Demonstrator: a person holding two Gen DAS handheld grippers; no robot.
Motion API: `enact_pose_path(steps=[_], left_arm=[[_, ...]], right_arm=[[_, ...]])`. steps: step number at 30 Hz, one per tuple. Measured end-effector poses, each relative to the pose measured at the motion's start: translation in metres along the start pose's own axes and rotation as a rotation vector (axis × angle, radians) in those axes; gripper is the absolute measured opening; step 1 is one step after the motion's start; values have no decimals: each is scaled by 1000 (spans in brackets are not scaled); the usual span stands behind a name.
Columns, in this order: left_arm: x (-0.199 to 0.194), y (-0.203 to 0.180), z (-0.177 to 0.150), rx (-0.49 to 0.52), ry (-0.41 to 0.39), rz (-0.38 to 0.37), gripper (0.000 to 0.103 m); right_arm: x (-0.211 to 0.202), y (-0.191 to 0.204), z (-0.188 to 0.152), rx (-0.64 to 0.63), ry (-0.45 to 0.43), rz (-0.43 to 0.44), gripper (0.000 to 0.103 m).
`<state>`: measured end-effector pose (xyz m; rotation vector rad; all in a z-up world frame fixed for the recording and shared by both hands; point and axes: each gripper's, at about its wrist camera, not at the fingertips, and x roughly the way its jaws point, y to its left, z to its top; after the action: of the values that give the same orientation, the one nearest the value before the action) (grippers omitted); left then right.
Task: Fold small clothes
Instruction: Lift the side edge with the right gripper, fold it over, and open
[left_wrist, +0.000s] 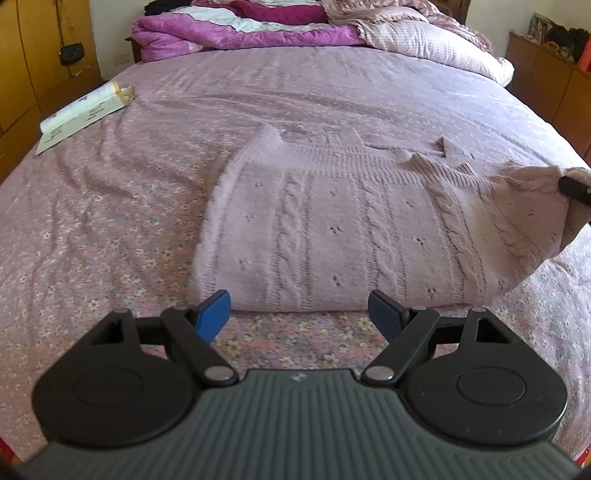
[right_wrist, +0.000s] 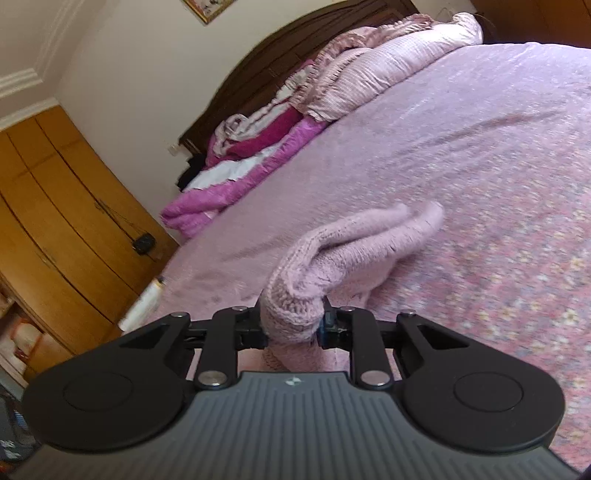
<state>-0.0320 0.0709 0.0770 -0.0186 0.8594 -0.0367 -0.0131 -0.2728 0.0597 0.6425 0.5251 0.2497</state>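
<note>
A pale pink cable-knit sweater (left_wrist: 332, 229) lies flat on the flowered bedspread (left_wrist: 110, 221) in the left wrist view. My left gripper (left_wrist: 299, 314) hovers open just in front of its near hem, blue pads wide apart with nothing between them. The sweater's right side is lifted off the bed at the frame's right edge, where a dark fingertip (left_wrist: 570, 188) of the other gripper pinches it. In the right wrist view my right gripper (right_wrist: 293, 328) is shut on a bunched fold of the pink knit (right_wrist: 332, 254), which hangs forward from its fingers above the bedspread (right_wrist: 480, 184).
A folded paper booklet (left_wrist: 85, 114) lies on the bed's far left. Heaped magenta and pink quilts (left_wrist: 258, 26) and a pink pillow (left_wrist: 436, 48) fill the head of the bed. Wooden wardrobes (right_wrist: 62, 206) stand left; a wooden cabinet (left_wrist: 546, 81) stands right.
</note>
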Motion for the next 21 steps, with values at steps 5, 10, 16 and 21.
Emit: enact_pose_path(steps=[5,10,16,21], left_arm=[[-6,16,10,-12,-28,18,83],[-15,34,22,-17,-75,38,83],[-22,57,23,-64,-103,50,83],[-23,76,15,-101,-99,62,83]], right_arm=[[4,35,9,-58,-21,54,24],[20,81,13,-142,-6,131,21],[53,139,5,-226,61,209,21],[85,185,-22,-291,144,267,21]])
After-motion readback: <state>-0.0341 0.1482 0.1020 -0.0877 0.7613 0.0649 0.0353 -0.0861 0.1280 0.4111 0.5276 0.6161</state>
